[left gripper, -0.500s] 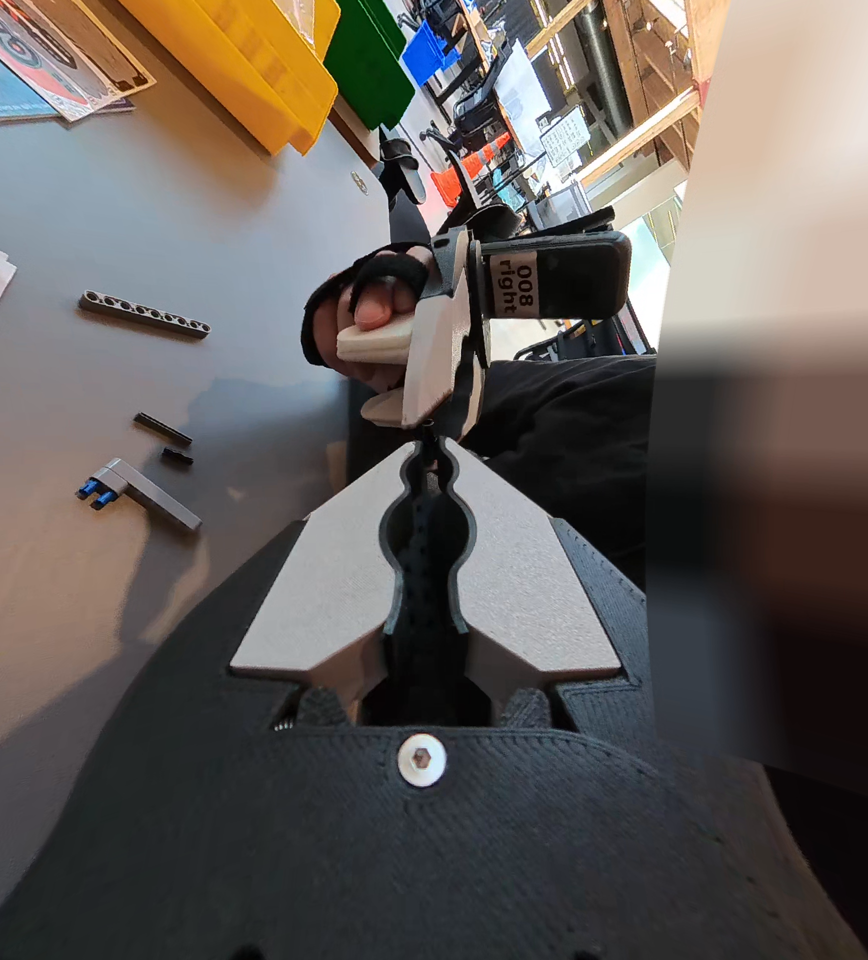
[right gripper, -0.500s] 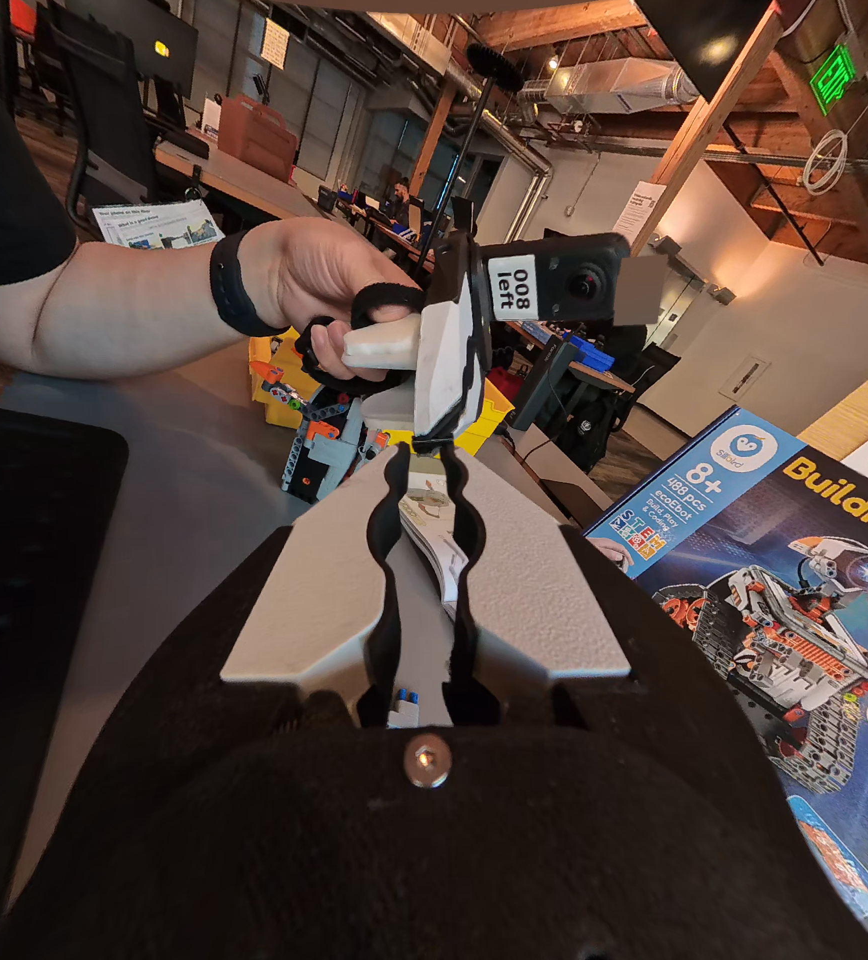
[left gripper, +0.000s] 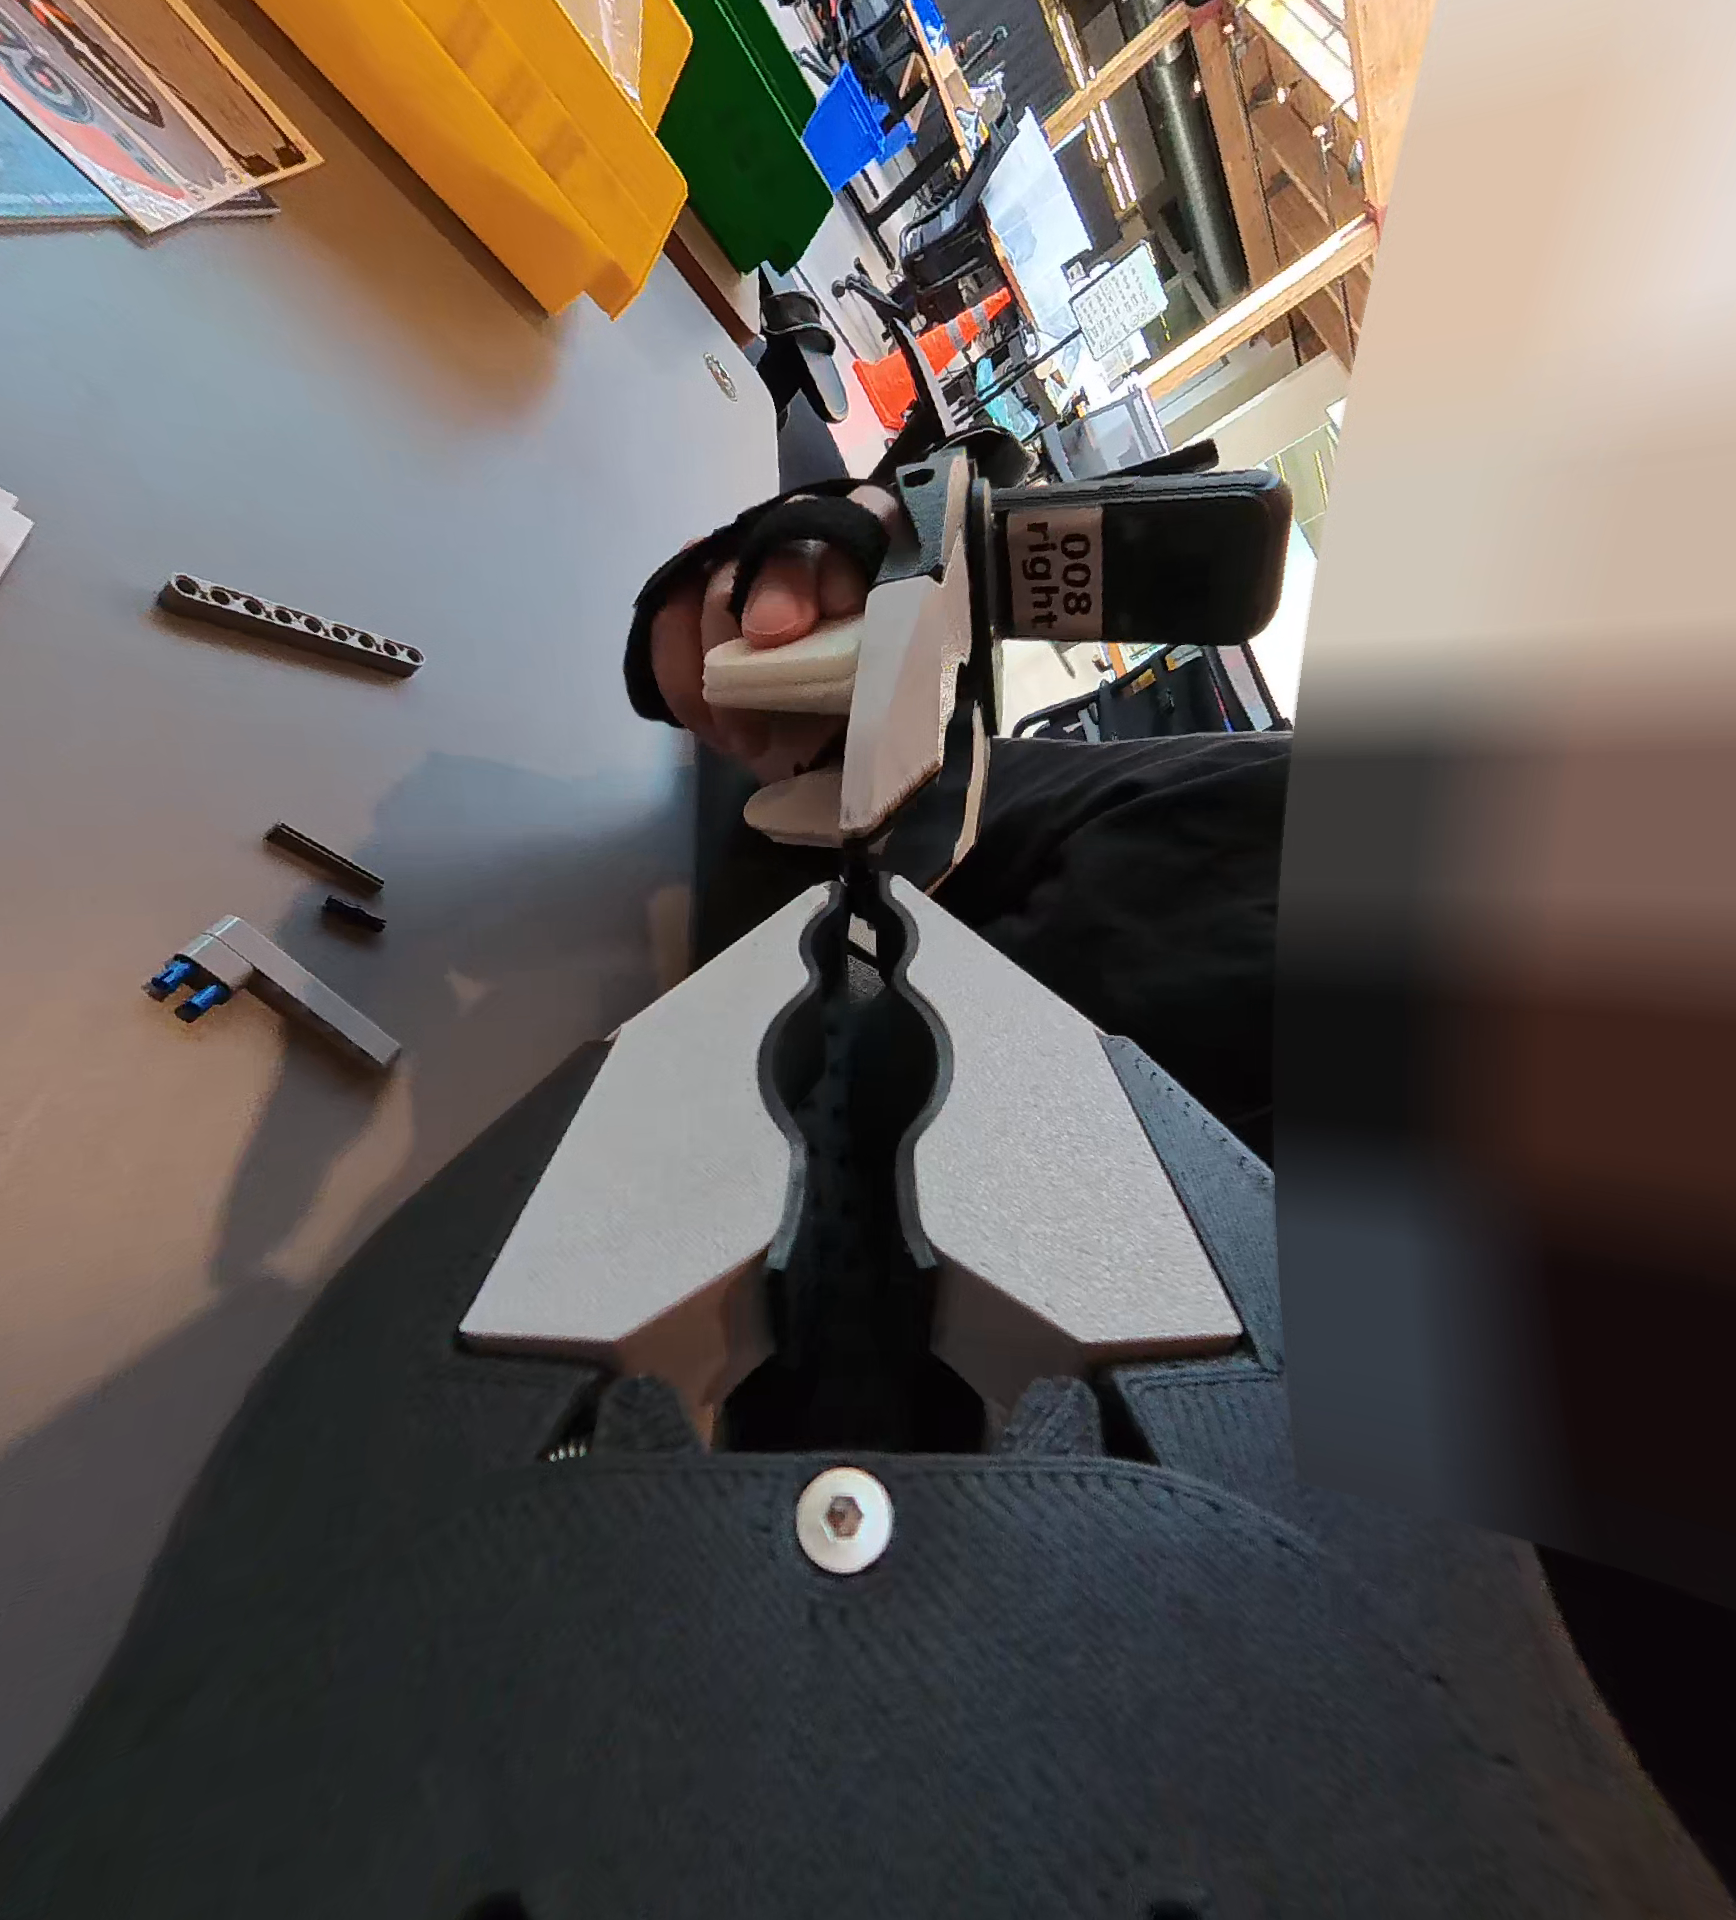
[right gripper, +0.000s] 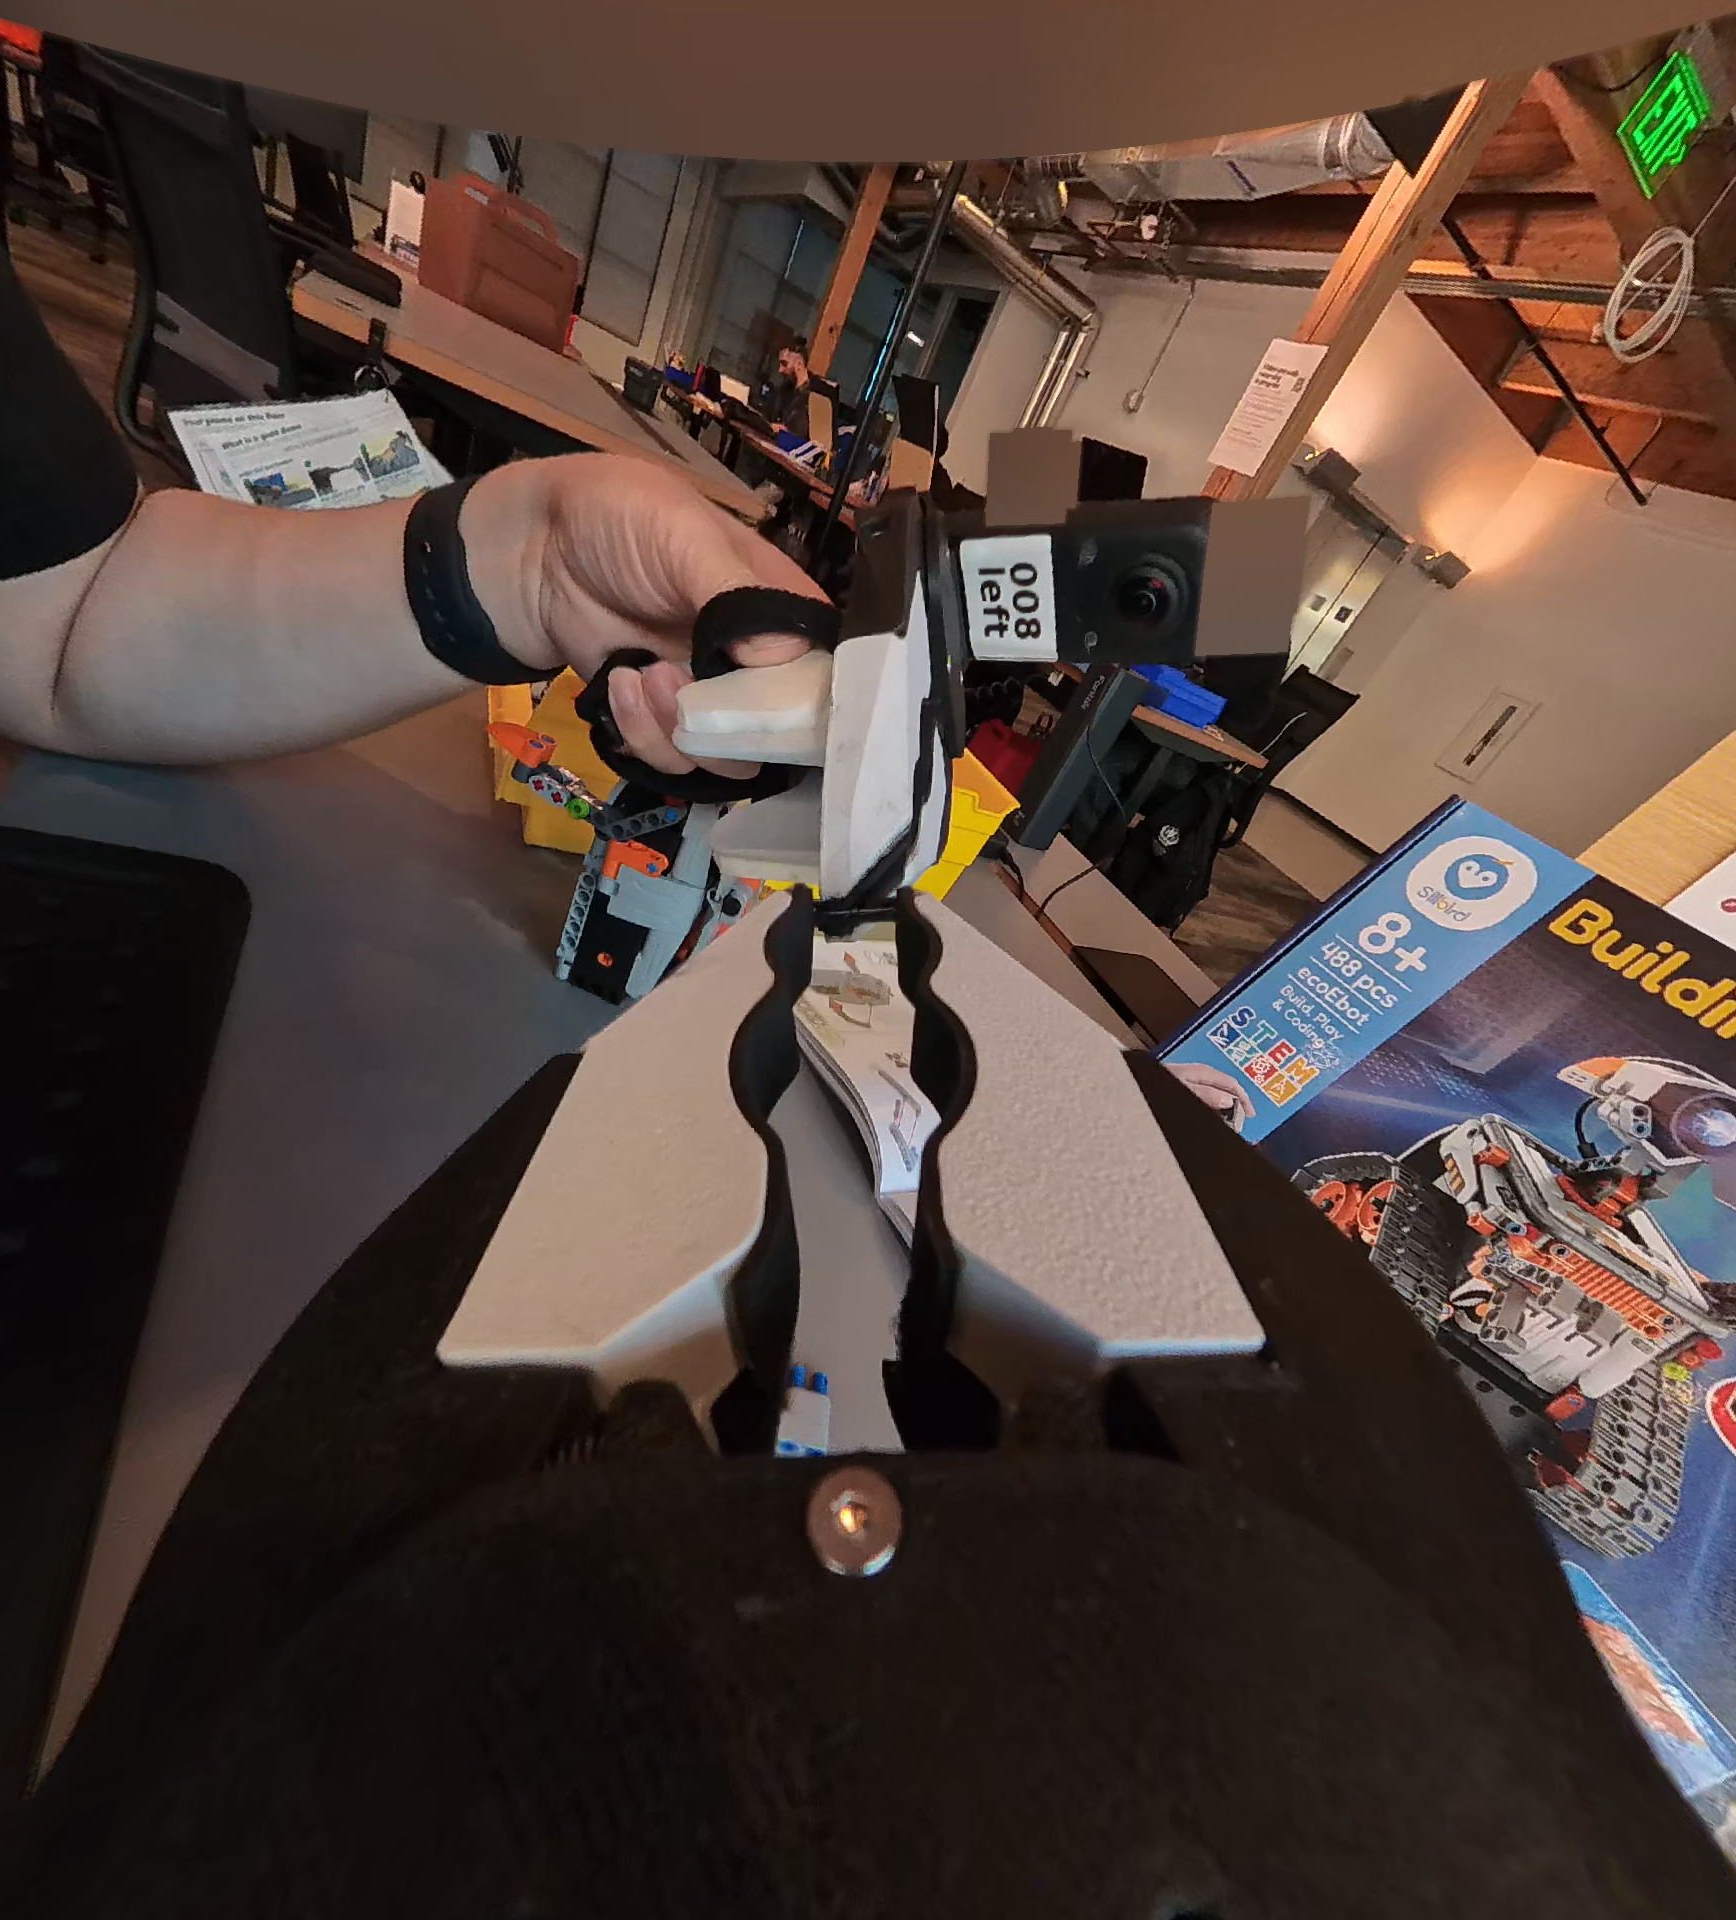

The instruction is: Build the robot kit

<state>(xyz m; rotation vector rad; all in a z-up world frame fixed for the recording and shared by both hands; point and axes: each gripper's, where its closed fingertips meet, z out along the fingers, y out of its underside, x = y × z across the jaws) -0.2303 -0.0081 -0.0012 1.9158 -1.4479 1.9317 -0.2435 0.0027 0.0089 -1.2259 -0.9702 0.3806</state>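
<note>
Facing each other tip to tip above the grey table (left gripper: 220,436), both grippers meet at a small thin black part (left gripper: 856,914), too small to identify. Left gripper (left gripper: 859,899): jaws nearly pressed together at the tips, with the black piece sitting right at the narrow gap there; can't tell for sure it's clamped. Right gripper (right gripper: 848,909): jaws slightly spread, a clear gap running the whole length, tips either side of that same dark piece (right gripper: 848,914) (contact is too small to confirm). In the right wrist view, the person's left hand (right gripper: 615,603) grips the white handle of the left unit, with a black band on the wrist.

On the table, well left of the left gripper's jaws:
- long grey beam with holes (left gripper: 290,625)
- short black axle (left gripper: 324,858), small black pin (left gripper: 355,912) just beside it
- grey L-shaped beam with two blue pins (left gripper: 272,987) at one end

Far edge: yellow bin (left gripper: 521,145), green bin (left gripper: 750,135), printed sheets (left gripper: 64,135).

Right wrist view: partly built grey-orange-black brick model (right gripper: 635,894) beyond the jaws, open instruction booklet (right gripper: 874,1101) seen through the gap, building-set box (right gripper: 1518,1195) flat to the right, black mat (right gripper: 43,1091) to the left. A grey piece with blue pins (right gripper: 804,1403) shows at the base of the gap, on the table below.
</note>
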